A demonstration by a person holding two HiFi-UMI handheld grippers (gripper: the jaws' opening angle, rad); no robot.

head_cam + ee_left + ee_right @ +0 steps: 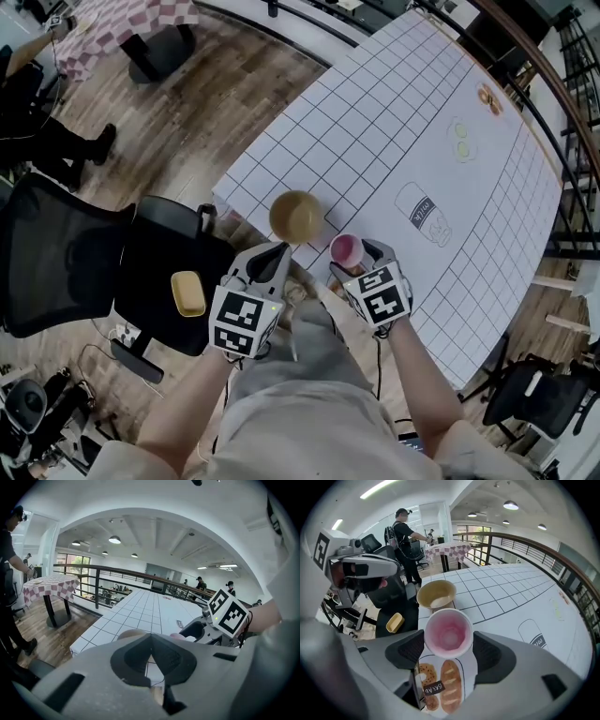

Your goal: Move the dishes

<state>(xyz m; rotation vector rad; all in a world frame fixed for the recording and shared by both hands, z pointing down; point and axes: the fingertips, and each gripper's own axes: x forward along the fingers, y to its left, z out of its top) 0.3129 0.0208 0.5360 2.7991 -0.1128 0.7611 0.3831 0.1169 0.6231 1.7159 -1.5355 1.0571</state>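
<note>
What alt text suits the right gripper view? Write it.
The right gripper holds a pink cup in its jaws, over a bread drawing on the white gridded table. A tan bowl stands beyond it; a yellow dish lies on a black chair.

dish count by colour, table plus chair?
Pink cup: 1
Tan bowl: 1
Yellow dish: 1
Total: 3
</note>
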